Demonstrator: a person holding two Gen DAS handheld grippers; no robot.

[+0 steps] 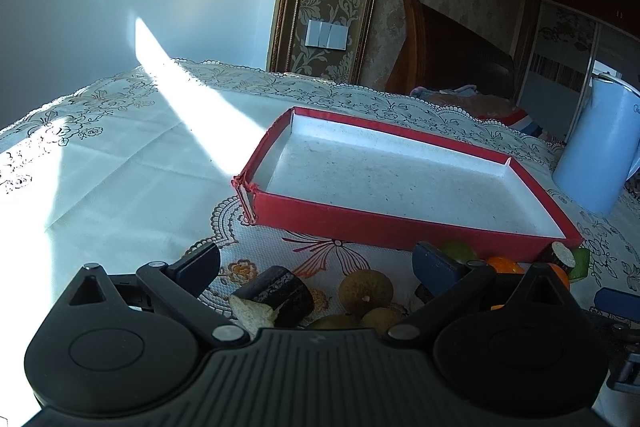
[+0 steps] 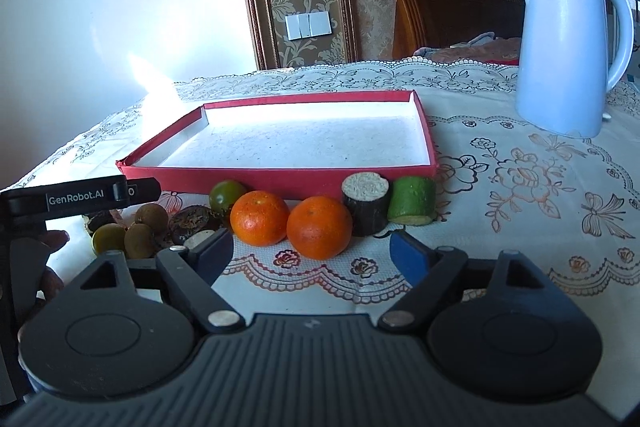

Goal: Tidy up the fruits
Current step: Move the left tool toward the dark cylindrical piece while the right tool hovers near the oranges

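Right wrist view: my right claw (image 2: 311,251) spread, holding nothing, before two oranges (image 2: 260,218) along the red tray's (image 2: 280,179) near wall, mid-desk. Left claw (image 1: 316,263) spread too, over longans (image 1: 366,287). Kettle (image 2: 568,51) by desk's far right edge.

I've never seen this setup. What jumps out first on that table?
The shallow red tray with its bare white floor sits mid-table. Two bright oranges lie just before it, between the open right gripper fingers. A white kettle stands far right.
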